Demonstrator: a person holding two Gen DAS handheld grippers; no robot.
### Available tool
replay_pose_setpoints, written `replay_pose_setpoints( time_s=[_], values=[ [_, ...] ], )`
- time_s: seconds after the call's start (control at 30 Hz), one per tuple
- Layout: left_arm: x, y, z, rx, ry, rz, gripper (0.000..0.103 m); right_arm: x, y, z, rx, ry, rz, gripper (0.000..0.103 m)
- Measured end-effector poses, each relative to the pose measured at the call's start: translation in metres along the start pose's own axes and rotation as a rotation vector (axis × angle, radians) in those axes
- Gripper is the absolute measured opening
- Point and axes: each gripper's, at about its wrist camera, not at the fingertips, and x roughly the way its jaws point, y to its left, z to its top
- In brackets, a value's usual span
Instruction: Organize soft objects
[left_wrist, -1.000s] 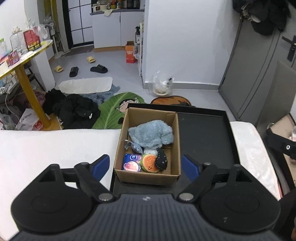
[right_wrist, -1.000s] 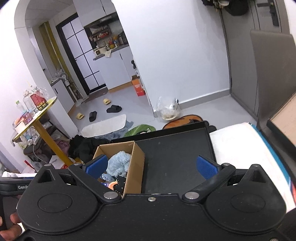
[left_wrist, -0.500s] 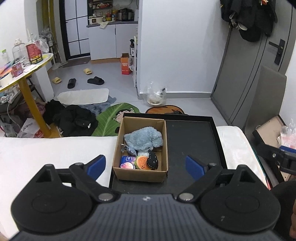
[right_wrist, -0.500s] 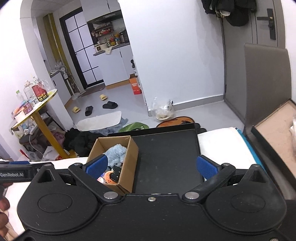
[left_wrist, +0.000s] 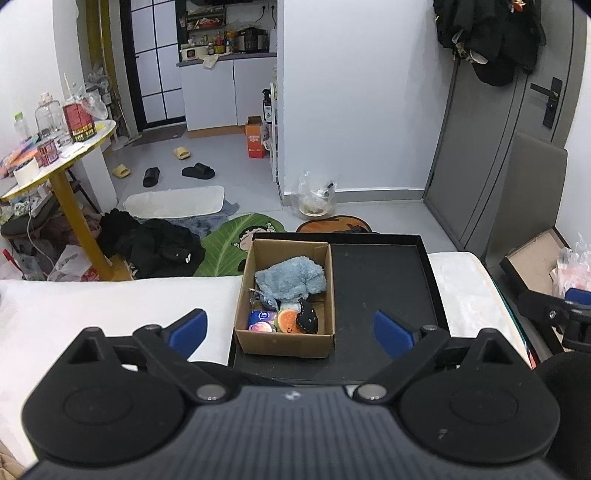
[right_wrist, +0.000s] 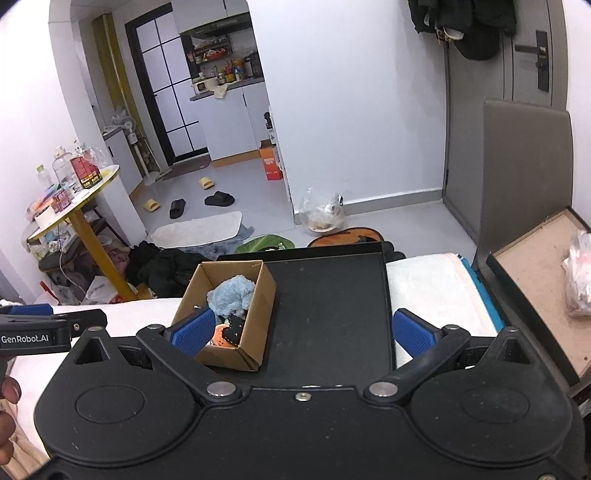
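Note:
A brown cardboard box stands in the left half of a black tray on a white bed. Inside lie a fluffy blue plush, a burger-shaped toy, a black spotted toy and a blue-pink pouch. My left gripper is open and empty, held back above the box's near edge. My right gripper is open and empty over the tray, right of the box; the plush shows there too.
The white bed spans the foreground. Beyond it the floor holds dark clothes, a green leaf mat, a yellow-legged round table and slippers. A wooden board lies at the right, next to a grey door.
Both grippers have pulled back and up from the box, so the box and tray look smaller and farther away. Both stay open and empty.

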Motion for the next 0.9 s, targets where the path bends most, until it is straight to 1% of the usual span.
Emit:
replay_pose_setpoints(
  time_s=[0.37,0.5,0.73,0.9],
  values=[
    [-0.019,-0.008,-0.007,-0.019,0.003,-0.02,0.097,-0.012,0.006,-0.004,-0.04,0.007,0.002,0.103],
    [-0.025,-0.015,-0.009,0.003,-0.005,-0.024,0.097,-0.015,0.005,-0.004,-0.039,0.01,-0.004,0.103],
    [-0.026,-0.02,-0.012,0.015,-0.003,-0.032,0.097,-0.019,0.005,-0.006,-0.053,-0.003,-0.005,0.103],
    [-0.024,-0.022,-0.014,0.016,0.004,-0.031,0.097,-0.016,0.001,-0.006,-0.042,0.009,0.005,0.103]
  ],
)
